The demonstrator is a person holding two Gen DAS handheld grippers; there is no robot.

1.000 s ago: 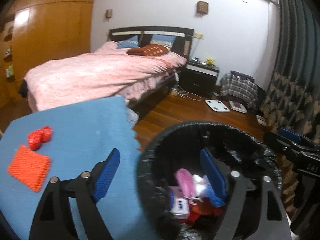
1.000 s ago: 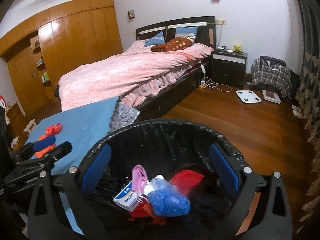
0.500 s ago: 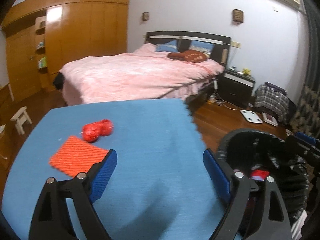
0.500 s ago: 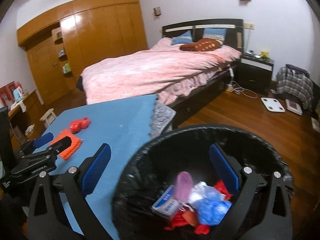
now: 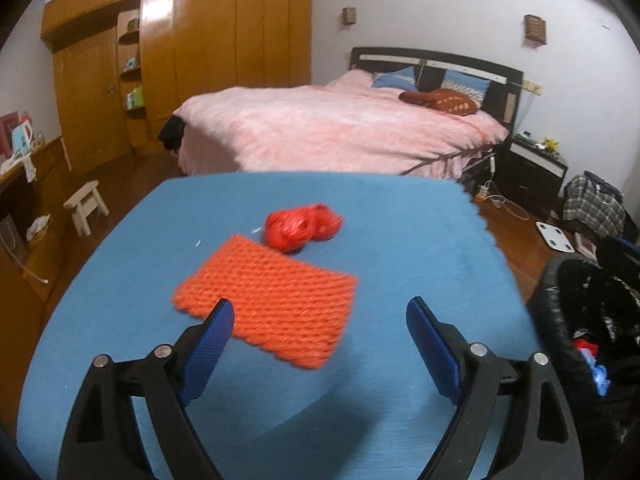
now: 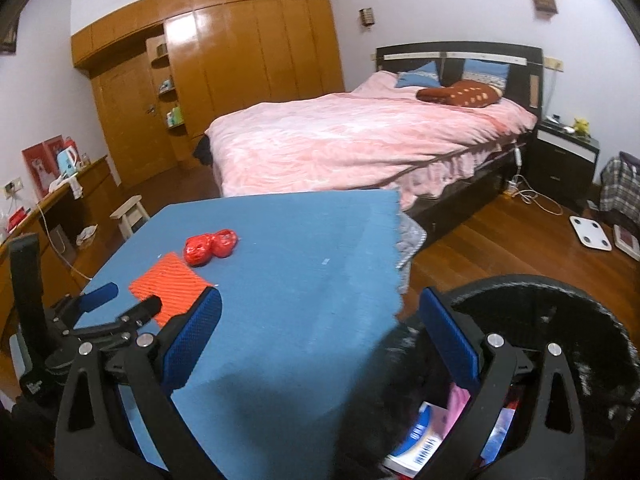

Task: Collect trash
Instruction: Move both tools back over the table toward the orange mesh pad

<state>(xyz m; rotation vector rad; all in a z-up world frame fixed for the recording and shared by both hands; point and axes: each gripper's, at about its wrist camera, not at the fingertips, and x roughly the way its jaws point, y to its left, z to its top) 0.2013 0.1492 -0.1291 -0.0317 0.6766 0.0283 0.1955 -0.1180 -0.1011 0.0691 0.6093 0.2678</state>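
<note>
Task partly done, judging by the round bin lined with a black plastic bag [image 6: 560, 320]: already inside, a blue-and-white printed box [image 6: 416, 446], something pink [image 6: 454, 400], also red and blue scraps [image 5: 592, 356] seen through the left camera. Standing on the wooden floor, just beside the right edge of the table under the blue cloth [image 5: 400, 220].

Still left on the cloth, two pieces of trash: a flat orange foam net sheet with a woven pattern [image 5: 268, 304] and a crumpled shiny red plastic wrapper [image 5: 302, 226]. Lying near the left side of the table, the wrapper just beyond the sheet's far corner, touching or almost touching; hard to tell exactly.

Left gripper [image 5: 320, 324] spread wide, holding nothing, hovering over the near edge of the orange sheet, so probably aimed at this piece as the next pick. Right gripper [image 6: 320, 320] also wide apart and empty, placed above the table edge and the bin rim, well apart from both red and orange items.

By estimate, near the end: two pickups and two drops into the bin remaining, as far as visible here. No other trash noticed on the cloth, only some tiny pale specks.
</note>
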